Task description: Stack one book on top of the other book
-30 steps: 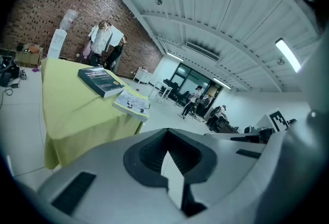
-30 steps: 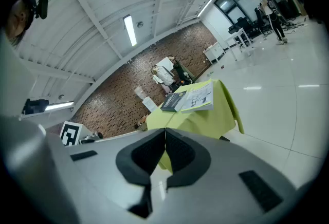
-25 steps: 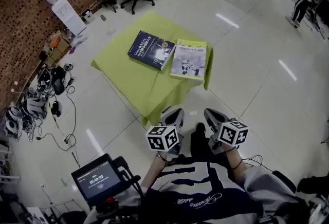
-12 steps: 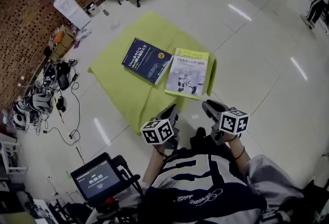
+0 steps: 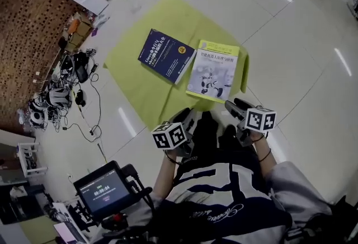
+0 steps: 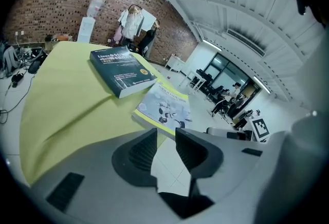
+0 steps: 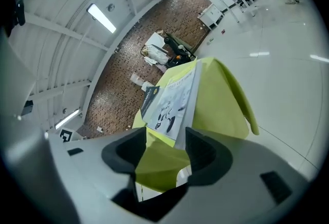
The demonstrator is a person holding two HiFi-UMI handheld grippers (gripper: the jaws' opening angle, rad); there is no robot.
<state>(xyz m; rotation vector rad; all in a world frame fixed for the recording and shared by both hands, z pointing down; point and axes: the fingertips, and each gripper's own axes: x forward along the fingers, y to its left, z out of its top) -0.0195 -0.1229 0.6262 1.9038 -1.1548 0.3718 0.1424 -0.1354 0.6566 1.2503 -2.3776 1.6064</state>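
books are laid flat side by side on a surface (image 5: 146,104) that is covered by a yellow-green cloth (image 5: 134,69). a dark blue book (image 5: 166,55) is placed on the left and turned at an angle, while a pale book (image 5: 215,74) with a yellow-green border is placed on the right, close to the cloth's near edge. the blue book's nearest corner is set right up against the pale book's left edge, and whether the two touch cannot be told. the left tool (image 5: 189,117) is held low in front of the person, just short of the surface's near corner and apart from both books. in the left gripper view its jaws are seen opening, with a narrow gap between them through which only the tiled floor (image 6: 169,159) is shown, and nothing is gripped. the right tool (image 5: 238,106) is held beside it, just short of the pale book's near right corner. in the right gripper view its jaws are seen opening wider, with the hanging cloth and the pale book's edge lying beyond the gap and nothing caught between the pads. a brick wall (image 5: 25,19), a tangle of cables (image 5: 59,97) on the floor and a small screen (image 5: 103,195) are seen off to the left.
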